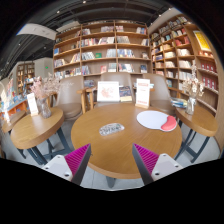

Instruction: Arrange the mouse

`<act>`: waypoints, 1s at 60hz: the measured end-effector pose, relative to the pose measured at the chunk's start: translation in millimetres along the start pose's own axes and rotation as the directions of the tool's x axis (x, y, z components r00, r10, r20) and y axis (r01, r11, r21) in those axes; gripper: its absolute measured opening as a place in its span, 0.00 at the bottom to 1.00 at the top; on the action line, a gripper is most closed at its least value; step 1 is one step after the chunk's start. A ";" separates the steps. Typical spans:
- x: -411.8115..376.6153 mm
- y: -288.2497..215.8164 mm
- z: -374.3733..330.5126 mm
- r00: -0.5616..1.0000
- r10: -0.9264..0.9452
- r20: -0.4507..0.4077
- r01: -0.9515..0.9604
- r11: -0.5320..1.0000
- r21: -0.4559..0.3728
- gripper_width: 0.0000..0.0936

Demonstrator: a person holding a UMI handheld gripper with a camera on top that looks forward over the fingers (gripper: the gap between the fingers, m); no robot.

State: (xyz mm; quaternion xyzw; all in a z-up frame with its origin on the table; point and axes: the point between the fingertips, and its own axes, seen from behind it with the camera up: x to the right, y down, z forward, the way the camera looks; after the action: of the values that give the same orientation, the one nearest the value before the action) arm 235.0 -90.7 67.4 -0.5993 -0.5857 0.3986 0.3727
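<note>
A round wooden table stands just ahead of my fingers. On its far right part lies a white oval mouse pad, with a red mouse at the pad's right edge. A small grey flat object lies near the table's middle; I cannot tell what it is. My gripper is open and empty, held at the table's near edge. Its magenta pads are spread wide apart, well short of the mouse.
A book display stand and a white sign stand at the table's far side. A smaller round table with a vase of dried flowers is at the left. Bookshelves line the back, and another table is at the right.
</note>
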 end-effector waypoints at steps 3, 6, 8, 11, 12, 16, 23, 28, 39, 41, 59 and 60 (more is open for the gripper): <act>-9.9 0.9 7.5 1.000 -0.006 0.004 0.006 1.000 -0.007 0.91; -16.1 2.8 20.6 1.000 -0.014 -0.001 0.014 1.000 -0.013 0.91; -20.2 3.3 27.6 1.000 -0.018 -0.006 0.018 1.000 -0.018 0.91; -24.2 5.0 39.2 1.000 -0.023 -0.013 0.023 0.999 -0.026 0.91; -25.0 6.2 43.1 1.000 -0.024 -0.016 0.023 0.999 -0.032 0.91; -28.6 9.5 60.5 0.999 -0.025 -0.023 0.023 0.998 -0.051 0.91; -30.4 16.6 92.8 0.999 -0.016 -0.031 0.013 0.996 -0.085 0.91; -29.5 21.6 114.9 0.999 -0.014 -0.042 0.009 0.993 -0.118 0.91; -27.6 15.7 152.9 0.999 0.006 -0.052 -0.013 0.989 -0.145 0.92; -26.5 14.2 159.6 0.998 0.012 -0.056 -0.021 0.988 -0.150 0.92; -37.0 -8.4 208.3 0.999 0.015 -0.046 -0.023 0.981 -0.195 0.92; -36.5 -8.4 210.4 0.999 0.011 -0.048 -0.021 0.980 -0.200 0.92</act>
State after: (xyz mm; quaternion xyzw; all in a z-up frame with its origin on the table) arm 39.4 -131.1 -8.6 -0.6476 -0.6092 0.3265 0.3207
